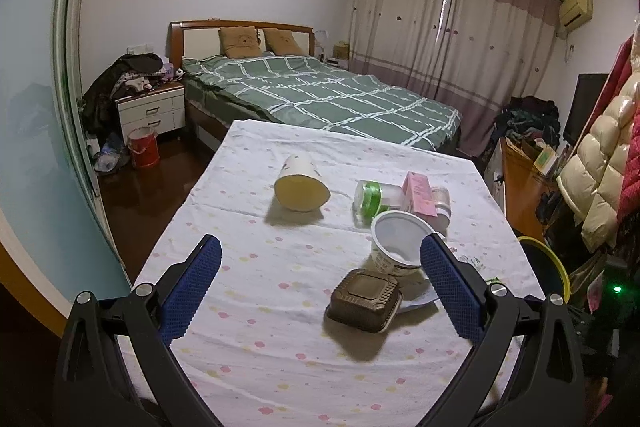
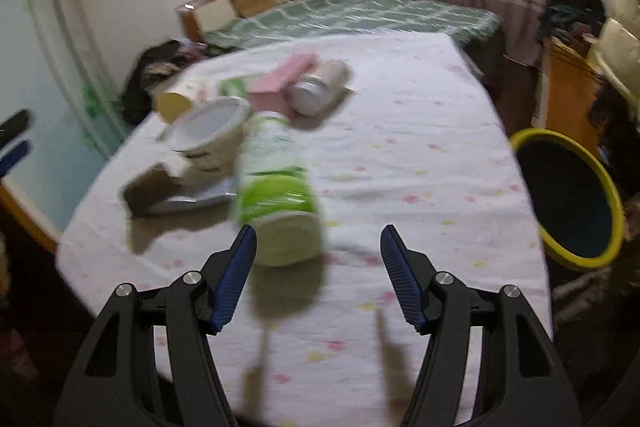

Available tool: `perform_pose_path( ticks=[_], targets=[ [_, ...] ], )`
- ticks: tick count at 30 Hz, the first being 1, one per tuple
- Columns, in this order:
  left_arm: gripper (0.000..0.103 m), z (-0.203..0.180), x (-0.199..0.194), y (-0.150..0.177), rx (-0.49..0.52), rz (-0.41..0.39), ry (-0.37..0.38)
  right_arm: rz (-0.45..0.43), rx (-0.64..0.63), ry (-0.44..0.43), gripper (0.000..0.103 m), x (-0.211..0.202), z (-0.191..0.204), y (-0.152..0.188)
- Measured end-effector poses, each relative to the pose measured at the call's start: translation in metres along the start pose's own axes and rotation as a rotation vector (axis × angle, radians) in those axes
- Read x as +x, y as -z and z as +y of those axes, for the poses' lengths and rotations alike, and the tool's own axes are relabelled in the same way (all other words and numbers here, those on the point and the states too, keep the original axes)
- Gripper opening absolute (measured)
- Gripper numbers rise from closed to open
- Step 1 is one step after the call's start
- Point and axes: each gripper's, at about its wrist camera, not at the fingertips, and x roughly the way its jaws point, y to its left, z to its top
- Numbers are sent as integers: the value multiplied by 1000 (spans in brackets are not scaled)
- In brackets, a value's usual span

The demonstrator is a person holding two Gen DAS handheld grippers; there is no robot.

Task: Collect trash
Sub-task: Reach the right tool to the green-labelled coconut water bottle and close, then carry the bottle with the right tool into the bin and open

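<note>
Both the left gripper (image 1: 320,259) and right gripper (image 2: 318,247) are wide open, holding nothing. The green bottle (image 2: 276,187) lies near; a bump could roll it off the table (image 2: 420,155).

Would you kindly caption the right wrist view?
Open right gripper nears a green-labelled bottle lying on the table.

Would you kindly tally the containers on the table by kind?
Green-labelled bottles: 2
Paper cup: 1
White tub: 1
Pink carton: 1
Can: 1
Brown box: 1
Total: 7
</note>
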Motion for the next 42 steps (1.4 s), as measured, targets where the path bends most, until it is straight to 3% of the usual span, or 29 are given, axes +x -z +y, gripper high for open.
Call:
perform_pose_path(
  ticks=[4,16,19,30,42],
  targets=[
    [98,-8,2,1,18,1,5,-4,-60,-25,65,12,15,0],
    [98,-11,14,7,25,32,14,50,-34,-9,65,53,12,-15],
    [98,-13,19,8,28,42,16,57,-25,-28,53,55,9,-15],
    [98,-19,28,10,37,63,21,-105,11,-48,52,-18,-13,-32],
    [98,-35,35,11,65,79,43,-138,52,-56,50,-46,-31,-34]
  ],
)
